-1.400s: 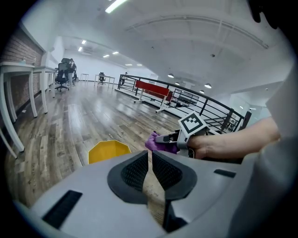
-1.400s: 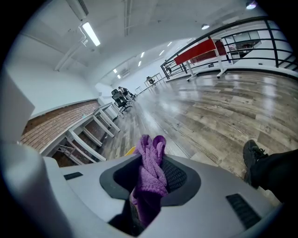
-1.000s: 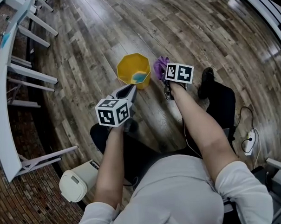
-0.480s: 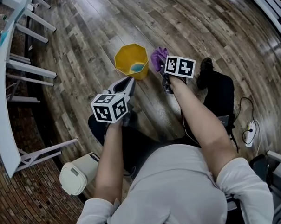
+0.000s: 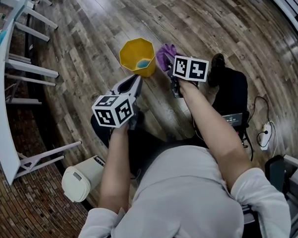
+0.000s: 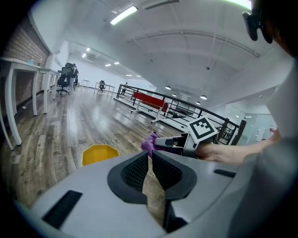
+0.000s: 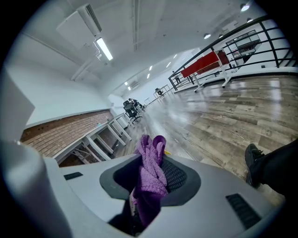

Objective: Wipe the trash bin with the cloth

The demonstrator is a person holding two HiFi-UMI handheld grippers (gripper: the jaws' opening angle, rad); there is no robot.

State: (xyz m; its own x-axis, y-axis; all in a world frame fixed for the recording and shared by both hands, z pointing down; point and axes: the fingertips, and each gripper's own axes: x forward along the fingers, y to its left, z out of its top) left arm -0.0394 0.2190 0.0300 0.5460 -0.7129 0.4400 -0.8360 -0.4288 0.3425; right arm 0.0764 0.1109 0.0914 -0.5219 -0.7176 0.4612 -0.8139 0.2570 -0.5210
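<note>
A yellow trash bin (image 5: 137, 55) stands upright on the wooden floor with something blue (image 5: 145, 63) inside it. The bin also shows low in the left gripper view (image 6: 99, 154). My right gripper (image 5: 170, 67) is shut on a purple cloth (image 5: 164, 55), which hangs just right of the bin's rim. In the right gripper view the cloth (image 7: 151, 174) is bunched between the jaws of the right gripper (image 7: 152, 162). My left gripper (image 5: 135, 81) hovers just short of the bin on the near side. Its jaws (image 6: 150, 161) are shut, with only a thin slit and nothing between them.
White tables (image 5: 4, 102) line the left side by a brick wall. A white lidded container (image 5: 79, 184) sits on the floor at lower left. The person's black shoe (image 5: 216, 68) and a power strip with cable (image 5: 264, 135) lie to the right.
Both grippers have lifted a little and moved forward toward the bin. The cloth stays in the right gripper. The left jaws are unchanged.
</note>
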